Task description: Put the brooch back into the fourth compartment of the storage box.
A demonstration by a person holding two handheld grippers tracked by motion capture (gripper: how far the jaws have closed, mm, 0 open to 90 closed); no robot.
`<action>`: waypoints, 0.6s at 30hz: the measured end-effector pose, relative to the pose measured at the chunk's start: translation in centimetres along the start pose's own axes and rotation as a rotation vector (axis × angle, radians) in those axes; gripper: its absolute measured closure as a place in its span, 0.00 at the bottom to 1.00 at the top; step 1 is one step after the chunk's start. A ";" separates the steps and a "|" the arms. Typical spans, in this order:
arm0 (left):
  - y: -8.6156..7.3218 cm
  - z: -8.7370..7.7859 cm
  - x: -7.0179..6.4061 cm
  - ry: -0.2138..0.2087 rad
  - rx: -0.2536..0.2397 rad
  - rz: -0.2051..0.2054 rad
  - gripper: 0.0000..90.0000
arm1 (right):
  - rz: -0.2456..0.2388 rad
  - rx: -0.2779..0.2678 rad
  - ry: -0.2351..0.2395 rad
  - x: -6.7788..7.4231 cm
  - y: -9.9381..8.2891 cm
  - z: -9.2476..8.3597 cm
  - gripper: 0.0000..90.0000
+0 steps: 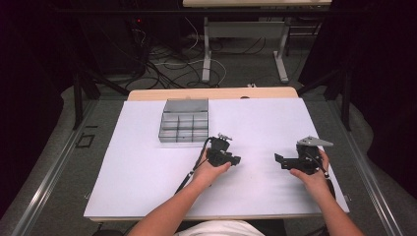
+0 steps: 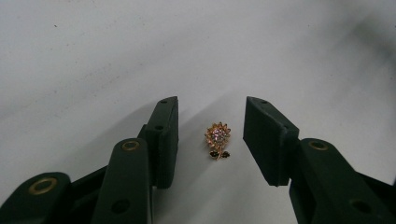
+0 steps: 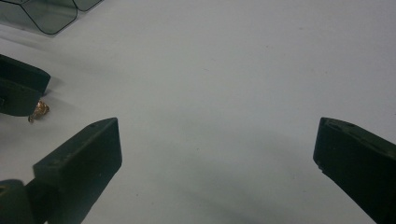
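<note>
A small gold flower brooch (image 2: pixel 217 139) with sparkling stones lies flat on the white sheet (image 2: pixel 140 51). My left gripper (image 2: pixel 211 102) stands over it, one jaw on each side with a gap to the brooch on both sides, so it is open. In the high view the left gripper (image 1: pixel 235 160) is at the middle of the sheet. My right gripper (image 1: pixel 279 160) rests to its right, jaws wide apart and holding nothing (image 3: pixel 219 126). The right gripper view shows the brooch (image 3: pixel 39 110) beside the left gripper's dark jaw tip.
A clear grey compartment box (image 1: pixel 184 123) with several cells sits behind the left gripper; its corner (image 3: pixel 46 14) shows in the right gripper view. The white sheet (image 1: pixel 147 162) covers most of the table. Table legs and cables lie on the floor beyond.
</note>
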State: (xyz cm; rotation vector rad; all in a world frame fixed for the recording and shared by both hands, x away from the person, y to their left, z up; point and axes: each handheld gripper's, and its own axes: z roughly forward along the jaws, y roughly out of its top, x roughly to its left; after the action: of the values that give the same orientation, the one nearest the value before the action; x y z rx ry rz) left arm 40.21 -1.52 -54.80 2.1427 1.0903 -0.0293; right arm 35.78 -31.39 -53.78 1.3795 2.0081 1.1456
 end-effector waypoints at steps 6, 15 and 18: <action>0.1 0.2 -0.2 0.002 0.008 -0.001 0.67 | 0.000 0.000 -0.001 0.0 0.0 0.0 0.01; 0.2 0.4 -0.6 -0.001 0.024 -0.009 0.74 | 0.003 0.001 0.001 0.0 0.0 0.0 0.01; 0.2 0.5 -0.8 0.012 0.026 0.004 0.76 | 0.002 0.003 0.001 0.0 0.0 0.0 0.01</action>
State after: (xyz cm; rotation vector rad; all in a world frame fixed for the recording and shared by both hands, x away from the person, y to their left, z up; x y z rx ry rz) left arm 39.99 -2.48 -54.81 2.1708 1.0983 -0.0285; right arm 35.78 -31.42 -53.80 1.3833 2.0102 1.1456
